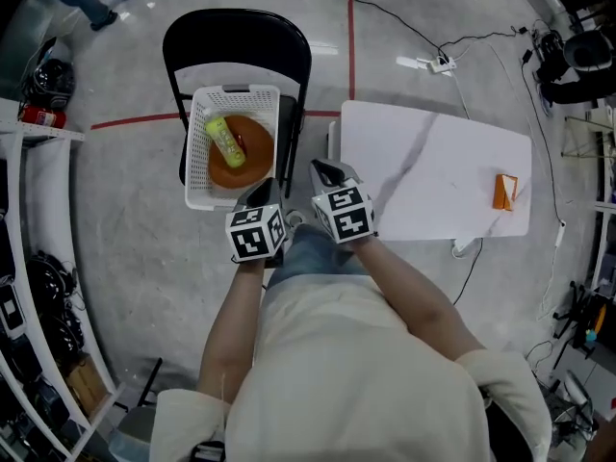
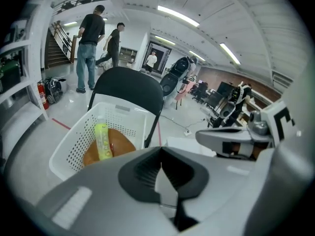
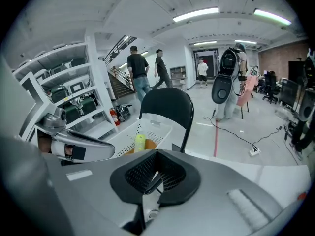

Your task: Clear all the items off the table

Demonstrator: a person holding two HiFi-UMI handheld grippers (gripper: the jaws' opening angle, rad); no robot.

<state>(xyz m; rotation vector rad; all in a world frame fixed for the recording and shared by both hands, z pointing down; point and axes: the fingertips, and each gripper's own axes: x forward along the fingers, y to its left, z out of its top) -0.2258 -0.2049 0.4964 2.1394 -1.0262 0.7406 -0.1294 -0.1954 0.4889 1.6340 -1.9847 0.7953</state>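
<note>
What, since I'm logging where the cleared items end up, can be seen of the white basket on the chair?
The white basket is rectangular and looks like plastic, with walls pierced by rows of small holes and a plain rim. It sits upright on the seat of the black folding chair, left of the white table. Inside lie an orange-brown round dish and, on top of it, a yellow-green bottle on its side.

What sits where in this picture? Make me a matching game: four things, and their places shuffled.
Things: 1 bottle, 2 basket, 3 orange box, 4 chair.
Places: A on the table, near its edge; B on the floor; C on the chair; D on the plate, inside the basket.
Pairs: 1-D, 2-C, 3-A, 4-B.
</note>
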